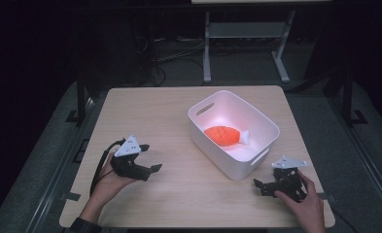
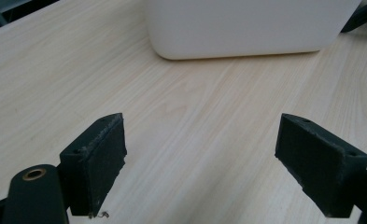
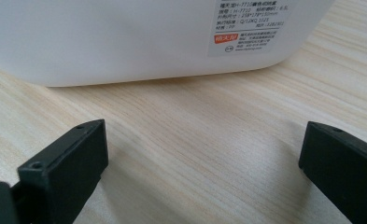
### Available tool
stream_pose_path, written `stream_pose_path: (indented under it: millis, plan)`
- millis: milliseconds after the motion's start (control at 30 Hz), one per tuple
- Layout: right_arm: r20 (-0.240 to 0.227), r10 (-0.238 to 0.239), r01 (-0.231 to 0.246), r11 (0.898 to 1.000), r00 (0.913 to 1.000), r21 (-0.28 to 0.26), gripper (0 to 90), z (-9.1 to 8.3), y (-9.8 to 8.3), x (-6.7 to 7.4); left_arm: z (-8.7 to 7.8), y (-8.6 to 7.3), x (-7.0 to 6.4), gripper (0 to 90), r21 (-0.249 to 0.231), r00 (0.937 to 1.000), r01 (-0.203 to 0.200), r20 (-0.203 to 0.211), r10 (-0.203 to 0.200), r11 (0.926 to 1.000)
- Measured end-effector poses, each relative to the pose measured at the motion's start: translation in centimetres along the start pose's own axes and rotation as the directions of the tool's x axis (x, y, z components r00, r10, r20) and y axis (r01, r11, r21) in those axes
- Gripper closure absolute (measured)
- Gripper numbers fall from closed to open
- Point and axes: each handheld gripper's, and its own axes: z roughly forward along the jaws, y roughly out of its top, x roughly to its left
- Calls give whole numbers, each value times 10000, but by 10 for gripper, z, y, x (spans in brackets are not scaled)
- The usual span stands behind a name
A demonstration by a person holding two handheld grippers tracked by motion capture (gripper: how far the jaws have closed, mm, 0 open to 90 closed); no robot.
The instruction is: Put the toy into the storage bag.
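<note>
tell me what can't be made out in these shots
- Label print on the white tub in the right gripper view: too small and blurred to read.
- Underside of the orange toy fish in the high view: hidden against the tub floor.
- Tub rim and inside in the left gripper view: cut off by the top edge.
- Room beyond the wooden table in the high view: too dark.

Left gripper (image 1: 148, 158) is held in the left hand (image 1: 112, 177) low over the surface (image 1: 179, 194), jaws spread wide and empty. Right gripper (image 1: 261, 185), in the right hand (image 1: 306, 204), likewise stands agape, nothing between its jaws.
</note>
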Motion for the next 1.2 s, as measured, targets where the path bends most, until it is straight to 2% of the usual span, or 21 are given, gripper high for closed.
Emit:
stream_pose_path:
  millis: [200,433,500,567,700,933,967,1033,1200]
  plan:
    - [1,-4,4,10000,10000,-3,7,0,0,0,-5,-17,-5,155,-26,9996,126,-260,-126,9999]
    - [2,0,0,10000,10000,-3,7,0,0,0,-6,-39,-11,154,467,9986,281,-451,-260,9985]
    - [1,0,0,10000,10000,-3,7,0,0,0,-6,-45,-12,154,667,9982,416,-455,-386,9969]
    - [1,1,-1,10000,10000,-2,7,0,0,0,-6,-52,-13,154,894,9975,436,-596,-384,9950]
    - [0,-2,2,10000,10000,-4,7,0,0,0,-6,-63,-13,154,1223,9942,741,-867,-637,9897]
    - [1,0,0,10000,10000,-5,7,0,0,0,0,-77,-11,142,1799,9913,900,-1111,-707,9795]
    - [1,0,0,10000,10000,-3,7,0,0,0,0,-78,-9,135,1702,9902,1108,-1033,-941,9792]
    - [1,-1,1,10000,10000,-4,7,0,0,0,0,-80,-8,135,1568,9883,1280,-1031,-1126,9793]
    - [1,1,-1,10000,10000,-2,7,0,0,0,0,-83,-8,129,1361,9879,1284,-1043,-1147,9823]
